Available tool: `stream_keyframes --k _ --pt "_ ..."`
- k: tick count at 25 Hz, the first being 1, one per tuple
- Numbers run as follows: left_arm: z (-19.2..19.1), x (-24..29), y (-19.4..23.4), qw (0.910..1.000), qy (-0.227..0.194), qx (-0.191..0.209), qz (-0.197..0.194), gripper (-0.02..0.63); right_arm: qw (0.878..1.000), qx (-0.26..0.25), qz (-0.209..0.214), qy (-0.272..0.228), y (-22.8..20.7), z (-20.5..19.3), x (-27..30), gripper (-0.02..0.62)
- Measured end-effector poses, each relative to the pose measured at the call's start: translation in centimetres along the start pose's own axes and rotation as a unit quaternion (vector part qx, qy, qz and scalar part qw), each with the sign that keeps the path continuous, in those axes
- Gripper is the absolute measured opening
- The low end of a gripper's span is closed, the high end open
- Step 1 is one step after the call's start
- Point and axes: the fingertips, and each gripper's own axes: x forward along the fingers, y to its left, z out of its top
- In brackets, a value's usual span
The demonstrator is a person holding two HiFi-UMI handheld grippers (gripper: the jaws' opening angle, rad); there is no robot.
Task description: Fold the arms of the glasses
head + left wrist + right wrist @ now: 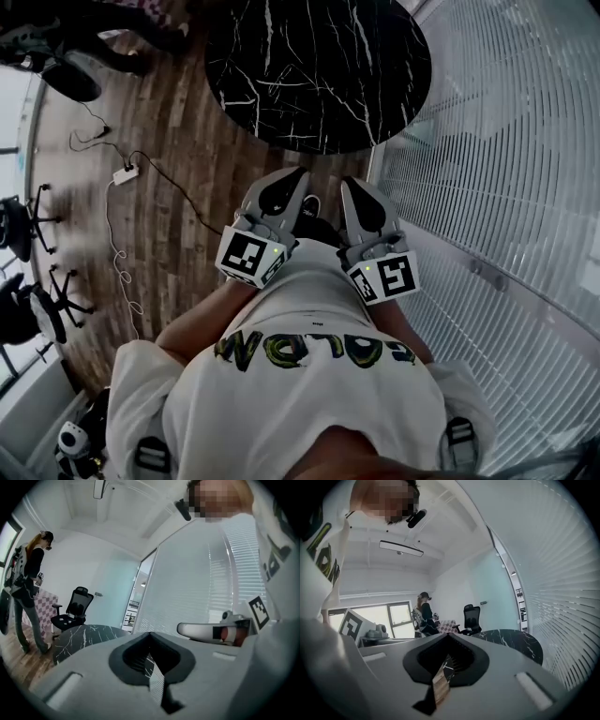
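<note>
No glasses show in any view. In the head view my left gripper (296,178) and right gripper (349,185) are held side by side close to the person's white shirt (309,366). Both point toward a round black marble table (319,66) and stay short of its near edge. Each gripper has its jaws closed together with nothing between them. The left gripper view shows its own closed jaws (150,634) with the table (84,637) beyond. In the right gripper view the closed jaws (449,635) also face the table (513,641).
A glass wall with blinds (506,187) runs along the right. A power strip with a cable (125,173) lies on the wooden floor, and office chairs (28,225) stand at the left. A person (28,583) stands beyond the table near a black chair (75,606).
</note>
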Motion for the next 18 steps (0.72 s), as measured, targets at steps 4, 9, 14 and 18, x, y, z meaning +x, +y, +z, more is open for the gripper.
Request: stream_keyframes --k 4,9,14,18 --pt "-0.8 0.8 -1.3 0.9999 0.008 0.005 -0.010 0.002 1.000 0.011 -0.010 0.000 -1.2 -0.6 -0.9 0.003" --pt "-1.1 1.2 -1.3 0.9999 0.014 0.005 -0.006 0.000 1.000 0.020 -0.016 0.006 -2.0 -1.1 -1.2 0.003" --pt "-1.1 1.3 -0.4 0.9999 0.016 0.003 0.000 0.002 1.000 0.021 -0.008 0.016 -1.7 -1.4 0.1 0.002" --pt "-0.7 1.9 1.2 0.9999 0.013 -0.003 0.008 0.000 1.000 0.016 -0.004 0.024 -1.9 -1.4 1.7 0.002"
